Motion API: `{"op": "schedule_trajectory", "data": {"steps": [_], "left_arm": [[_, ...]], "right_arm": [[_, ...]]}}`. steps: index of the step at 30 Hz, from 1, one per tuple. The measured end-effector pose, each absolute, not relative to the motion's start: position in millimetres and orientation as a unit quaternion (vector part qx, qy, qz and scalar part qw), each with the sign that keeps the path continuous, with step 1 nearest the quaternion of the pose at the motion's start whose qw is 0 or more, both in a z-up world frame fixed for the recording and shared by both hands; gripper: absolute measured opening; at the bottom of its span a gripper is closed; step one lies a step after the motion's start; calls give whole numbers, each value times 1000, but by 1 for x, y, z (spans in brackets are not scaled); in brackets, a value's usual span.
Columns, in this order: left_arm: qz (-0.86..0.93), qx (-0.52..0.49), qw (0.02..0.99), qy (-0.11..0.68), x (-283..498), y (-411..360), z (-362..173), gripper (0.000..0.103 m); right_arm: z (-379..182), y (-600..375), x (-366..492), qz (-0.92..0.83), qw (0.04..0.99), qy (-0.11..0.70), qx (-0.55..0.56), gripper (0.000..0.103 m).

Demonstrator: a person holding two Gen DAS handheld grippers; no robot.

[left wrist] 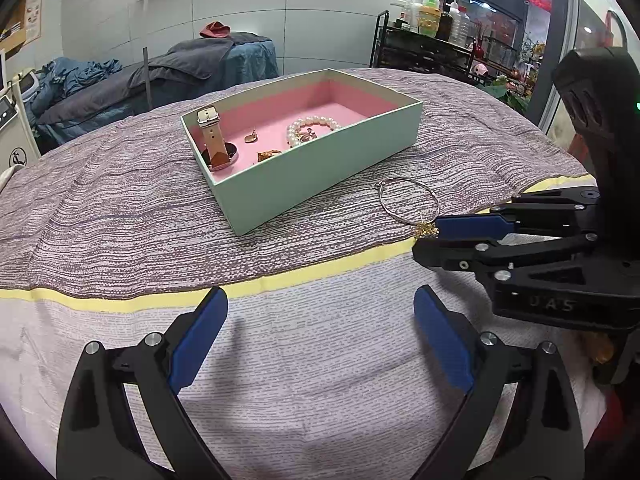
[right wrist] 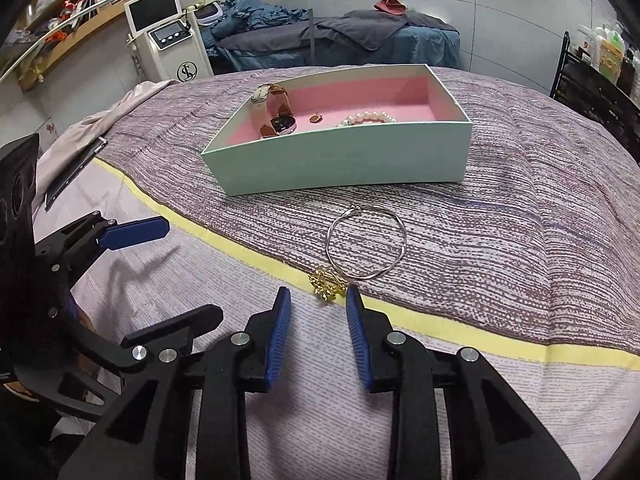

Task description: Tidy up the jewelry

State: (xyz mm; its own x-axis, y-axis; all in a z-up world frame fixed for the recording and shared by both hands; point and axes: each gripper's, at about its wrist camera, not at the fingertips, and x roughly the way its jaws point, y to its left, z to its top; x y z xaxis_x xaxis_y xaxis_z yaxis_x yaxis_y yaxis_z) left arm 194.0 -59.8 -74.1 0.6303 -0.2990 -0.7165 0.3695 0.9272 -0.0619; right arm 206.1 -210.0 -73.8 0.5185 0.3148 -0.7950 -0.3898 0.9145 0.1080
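The left claw (left wrist: pixel 320 300) hangs tilted downward with its blue pads spread wide and nothing between them. The right claw (right wrist: pixel 318 300) also slopes down, its two blue-padded fingers (right wrist: pixel 280 320) drawn in to a narrow gap that holds nothing. Seen from the left wrist, it reaches in from the right side.

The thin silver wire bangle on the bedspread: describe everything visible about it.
The thin silver wire bangle is a slim, shiny metal hoop with a small clasp at its far side. It lies flat on the striped purple bedspread, in front of the mint-green box without touching it. A small gold ornament sits at its near edge.
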Motion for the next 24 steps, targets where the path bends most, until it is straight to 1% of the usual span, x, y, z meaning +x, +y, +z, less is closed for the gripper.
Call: {"op": "schedule_trajectory", "data": {"steps": [2, 5, 8, 10, 13, 18, 24], "left_arm": [[-185, 45, 900, 391, 195, -60, -75, 93], [-187, 50, 899, 393, 195, -62, -77, 93], [-191, 55, 898, 393, 195, -66, -77, 92], [-196, 55, 897, 393, 196, -69, -76, 87], [-205, 55, 894, 395, 200, -76, -76, 82], [-221, 60, 887, 401, 207, -92, -78, 77], [-234, 59, 880, 409, 217, -106, -79, 76]], "right_arm": [[-75, -207, 209, 196, 872, 446, -46, 24], [-75, -204, 212, 188, 875, 444, -51, 19], [-75, -206, 213, 189, 875, 444, -48, 18], [-73, -209, 211, 189, 876, 442, -42, 18], [-67, -217, 206, 182, 882, 433, -32, 18], [-62, -242, 201, 152, 892, 426, -8, 18], [-65, -264, 195, 132, 894, 429, 1, 18]]}}
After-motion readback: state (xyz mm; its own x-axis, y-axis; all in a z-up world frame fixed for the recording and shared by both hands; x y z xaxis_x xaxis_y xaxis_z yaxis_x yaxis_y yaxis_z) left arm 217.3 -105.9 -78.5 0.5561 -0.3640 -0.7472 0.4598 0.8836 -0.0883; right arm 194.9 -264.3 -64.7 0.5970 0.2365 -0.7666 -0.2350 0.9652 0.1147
